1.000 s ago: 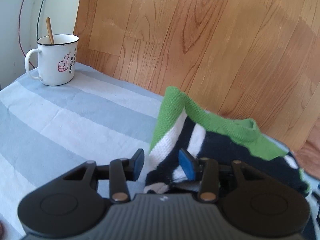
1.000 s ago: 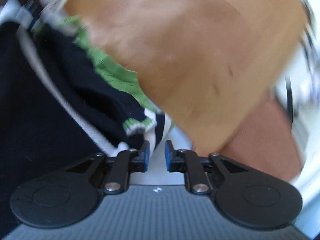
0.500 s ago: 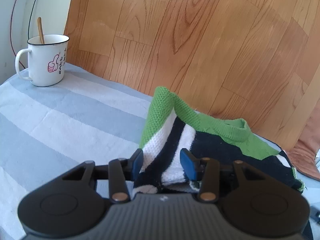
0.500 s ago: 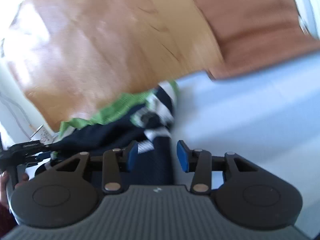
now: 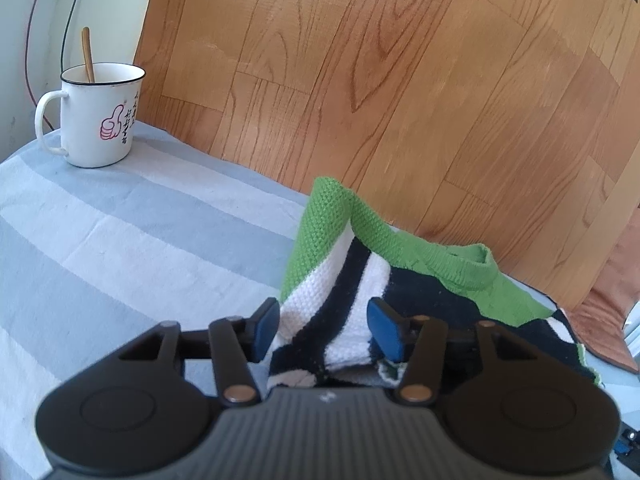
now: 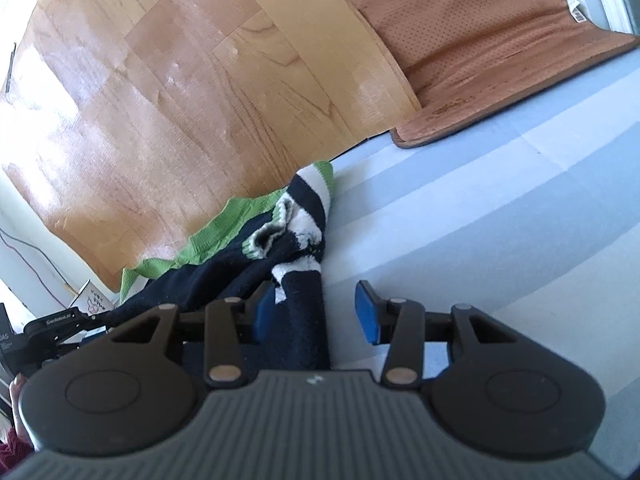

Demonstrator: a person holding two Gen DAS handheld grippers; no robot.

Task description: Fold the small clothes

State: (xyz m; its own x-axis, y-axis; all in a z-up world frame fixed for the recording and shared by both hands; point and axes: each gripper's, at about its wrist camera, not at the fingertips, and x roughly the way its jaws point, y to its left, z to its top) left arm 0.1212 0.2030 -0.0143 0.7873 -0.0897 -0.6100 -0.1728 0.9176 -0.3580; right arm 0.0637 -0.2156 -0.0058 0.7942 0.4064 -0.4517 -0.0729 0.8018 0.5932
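Knitted in green, navy and white, a small sweater [image 5: 372, 280] lies bunched on the striped tabletop [image 5: 120, 240] as left gripper [image 5: 324, 328] and right gripper [image 6: 316, 312] fingers, just opening, stand parted around its folds, apparently releasing them.

I see a coarse knitted sweater [image 5: 340, 280], woolly and matt. Under it the striped cloth [image 5: 120, 240] looks like soft woven cotton, slightly fuzzy. The mug [image 5: 100, 116] is glossy white enamel with a dark rim. The wood-grain floor [image 5: 400, 80] shines smoothly. The brown mat [image 6: 480, 40] is a perforated, leathery sheet. My grippers' bodies are matt black ribbed plastic.
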